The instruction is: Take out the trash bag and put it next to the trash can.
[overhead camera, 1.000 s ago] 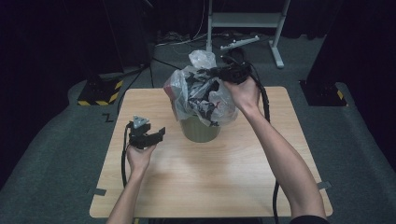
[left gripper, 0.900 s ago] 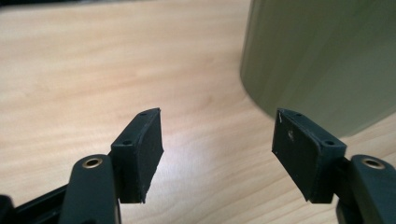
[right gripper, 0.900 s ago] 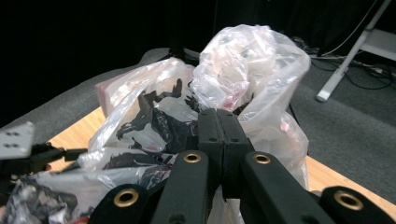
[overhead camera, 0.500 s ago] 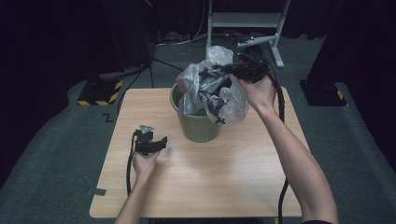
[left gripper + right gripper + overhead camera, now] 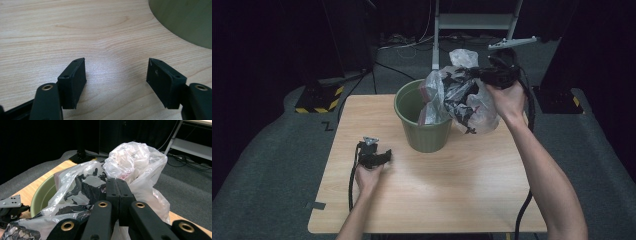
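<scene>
A green bucket [image 5: 422, 131] stands on the wooden table [image 5: 462, 190], near its far middle. A clear plastic bag [image 5: 462, 97] with black print and bulky contents hangs above the bucket's right rim, partly over its opening. My right gripper [image 5: 492, 75] is shut on the bag's top; in the right gripper view the jaws press together on the plastic bag [image 5: 135, 162], with the bucket [image 5: 45, 195] below left. My left gripper [image 5: 382, 157] rests low over the table, left of the bucket, open with nothing between its fingers [image 5: 73, 80]. The bucket's wall [image 5: 185, 22] shows at upper right there.
A metal stand [image 5: 472, 25] and cables lie on the grey floor beyond the table. A yellow-and-black striped base [image 5: 319, 97] sits off the far left corner. Bare wood stretches across the near half of the table.
The right gripper has carried the bag up and to the right, off the bucket's opening. The left gripper has drawn back toward the person and to the left.
</scene>
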The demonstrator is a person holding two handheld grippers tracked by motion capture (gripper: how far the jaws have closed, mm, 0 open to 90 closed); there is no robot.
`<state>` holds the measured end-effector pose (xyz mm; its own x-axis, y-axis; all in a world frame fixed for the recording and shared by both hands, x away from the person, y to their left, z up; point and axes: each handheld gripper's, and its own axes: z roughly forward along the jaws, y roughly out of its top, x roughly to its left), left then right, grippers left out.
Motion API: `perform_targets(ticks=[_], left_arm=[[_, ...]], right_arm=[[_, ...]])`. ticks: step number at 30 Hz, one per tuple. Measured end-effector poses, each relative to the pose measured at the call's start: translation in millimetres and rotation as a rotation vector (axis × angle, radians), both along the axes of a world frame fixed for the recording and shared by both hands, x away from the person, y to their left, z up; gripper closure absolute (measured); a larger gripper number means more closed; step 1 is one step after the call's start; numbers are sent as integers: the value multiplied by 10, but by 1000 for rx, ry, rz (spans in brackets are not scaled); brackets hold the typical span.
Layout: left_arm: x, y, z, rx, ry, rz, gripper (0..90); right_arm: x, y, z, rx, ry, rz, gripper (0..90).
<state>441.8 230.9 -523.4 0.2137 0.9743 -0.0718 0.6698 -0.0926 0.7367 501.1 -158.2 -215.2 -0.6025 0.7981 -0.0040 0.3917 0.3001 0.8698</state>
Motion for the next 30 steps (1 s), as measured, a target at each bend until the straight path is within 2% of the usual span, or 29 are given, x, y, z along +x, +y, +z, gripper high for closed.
perform_targets(ticks=[1,3,8,9,11,21,26,28,30], left_arm=[[0,0,0,0,0,0,316],[-18,-22,-28,15,-28,10,318],[-18,-64,-31,52,-28,9,313],[-18,-71,-31,60,-27,9,309],[-18,-70,-31,59,-27,9,308],[-17,-78,-32,65,-25,21,282],[-17,-78,-32,66,-24,23,279],[-9,-70,-34,67,-17,45,239],[-8,-66,-33,65,-14,44,231]], right_arm=[[-5,-31,2,4,-3,-2,899],[-21,-87,9,13,-4,-9,899],[-54,-210,19,28,-12,-21,899],[-81,-288,20,39,-20,-30,898],[-88,-317,16,40,-23,-30,899],[-166,-733,-24,58,-31,-90,899],[-204,-840,5,60,-44,-109,899],[-216,-871,9,56,-45,-118,899],[-230,-902,11,49,-49,-127,898]])
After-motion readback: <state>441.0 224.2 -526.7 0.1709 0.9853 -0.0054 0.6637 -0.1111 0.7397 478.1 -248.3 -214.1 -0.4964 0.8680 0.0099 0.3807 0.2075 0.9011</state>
